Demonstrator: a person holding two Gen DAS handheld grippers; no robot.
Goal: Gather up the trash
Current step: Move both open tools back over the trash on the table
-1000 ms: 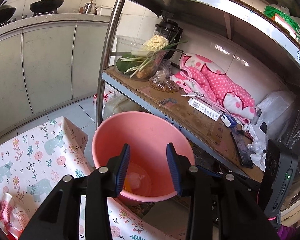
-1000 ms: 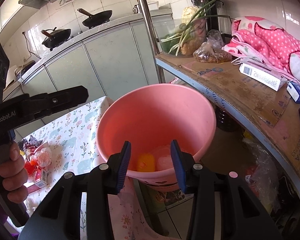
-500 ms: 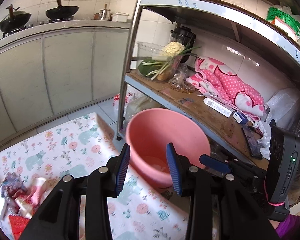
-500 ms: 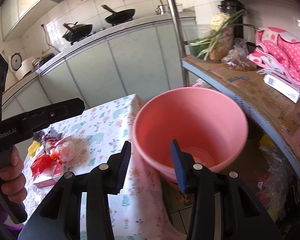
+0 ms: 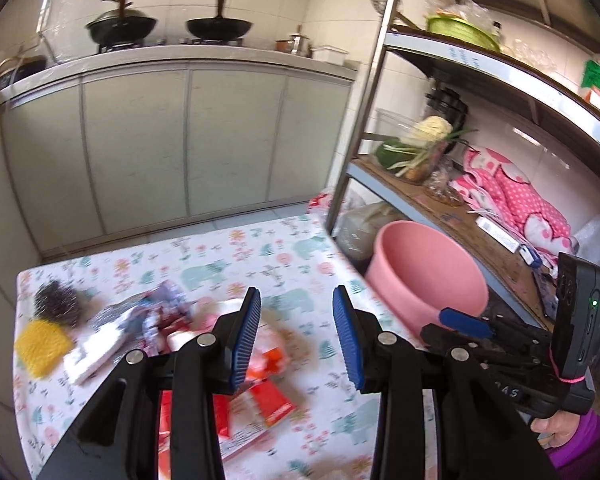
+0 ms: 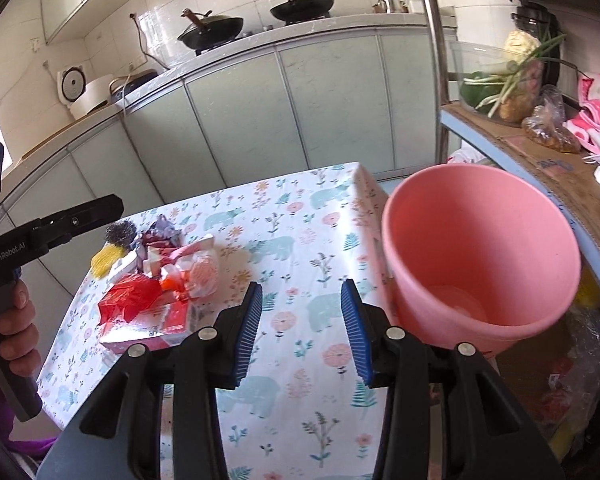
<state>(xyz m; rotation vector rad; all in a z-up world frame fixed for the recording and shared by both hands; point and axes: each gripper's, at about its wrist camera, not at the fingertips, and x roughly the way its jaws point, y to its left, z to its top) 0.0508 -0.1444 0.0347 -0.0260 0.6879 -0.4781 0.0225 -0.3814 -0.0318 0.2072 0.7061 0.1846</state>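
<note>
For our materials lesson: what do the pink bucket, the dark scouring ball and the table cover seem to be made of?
Pink bucket: probably matte plastic, smooth even wall. Dark scouring ball: likely steel wool, a grey wiry tangle. Table cover: printed cloth or vinyl; it folds over the corner.

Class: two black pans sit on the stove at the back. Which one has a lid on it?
The left-hand pan is the covered one: a domed lid with a knob sits on it. The right-hand pan is open, its long handle angled up.

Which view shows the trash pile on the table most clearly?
The right wrist view: the trash pile sits unobstructed and sharp on the table. In the left wrist view it is motion-blurred and partly hidden behind the left gripper.
</note>
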